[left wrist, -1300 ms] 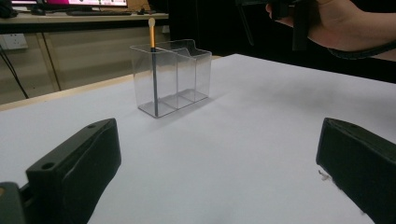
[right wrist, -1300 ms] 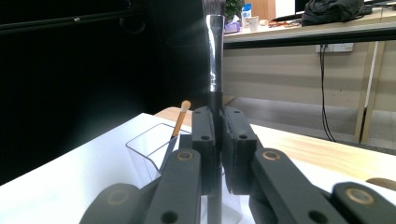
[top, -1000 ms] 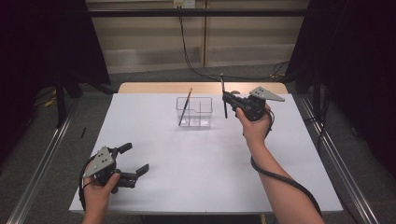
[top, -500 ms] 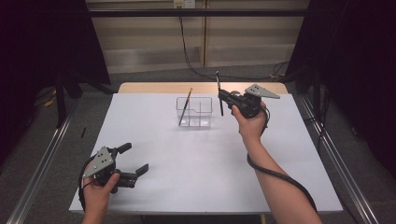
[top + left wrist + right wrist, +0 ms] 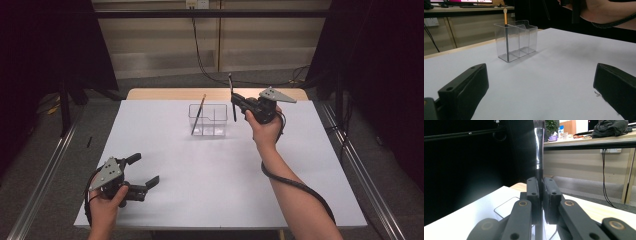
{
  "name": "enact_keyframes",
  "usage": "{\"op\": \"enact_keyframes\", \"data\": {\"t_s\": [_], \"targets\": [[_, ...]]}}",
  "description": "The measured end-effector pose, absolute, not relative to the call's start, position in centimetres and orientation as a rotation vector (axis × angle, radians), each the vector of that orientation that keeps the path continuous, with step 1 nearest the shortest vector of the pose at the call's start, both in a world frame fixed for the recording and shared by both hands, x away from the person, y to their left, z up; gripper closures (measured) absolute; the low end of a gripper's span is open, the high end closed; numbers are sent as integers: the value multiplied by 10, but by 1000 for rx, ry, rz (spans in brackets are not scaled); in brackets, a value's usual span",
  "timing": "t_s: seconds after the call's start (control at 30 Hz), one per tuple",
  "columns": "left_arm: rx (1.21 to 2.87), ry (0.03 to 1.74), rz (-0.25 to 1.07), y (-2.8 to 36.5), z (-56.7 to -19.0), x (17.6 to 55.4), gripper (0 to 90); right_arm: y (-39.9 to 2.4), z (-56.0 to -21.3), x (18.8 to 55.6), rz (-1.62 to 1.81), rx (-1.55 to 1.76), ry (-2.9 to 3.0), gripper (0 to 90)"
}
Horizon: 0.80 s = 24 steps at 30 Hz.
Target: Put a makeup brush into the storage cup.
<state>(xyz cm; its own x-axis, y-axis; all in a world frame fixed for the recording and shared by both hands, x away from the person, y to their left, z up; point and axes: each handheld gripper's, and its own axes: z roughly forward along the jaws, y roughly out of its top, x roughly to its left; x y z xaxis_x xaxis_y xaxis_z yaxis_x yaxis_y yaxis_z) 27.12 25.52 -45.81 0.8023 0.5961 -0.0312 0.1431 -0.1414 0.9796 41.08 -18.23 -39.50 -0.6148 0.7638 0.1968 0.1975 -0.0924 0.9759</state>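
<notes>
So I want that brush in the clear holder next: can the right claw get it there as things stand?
Probably yes. The right claw grips the brush upright beside the clear holder, whose right compartment looks empty and open-topped; nothing stands between them.

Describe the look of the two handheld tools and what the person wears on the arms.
Both tools, left tool and right tool, are black, two-jawed, each topped by a grey three-cornered plate with small holes. A black cable trails from each. The forearms are bare, no sleeves visible.
</notes>
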Motion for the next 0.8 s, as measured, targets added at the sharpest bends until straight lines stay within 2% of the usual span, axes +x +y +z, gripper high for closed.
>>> {"op": "enact_keyframes", "data": {"t_s": [0.8], "targets": [[1700, 579, 436, 253, -457, 270, 0, -179, -394, 425, 1758, 1043, 1744, 847]]}}
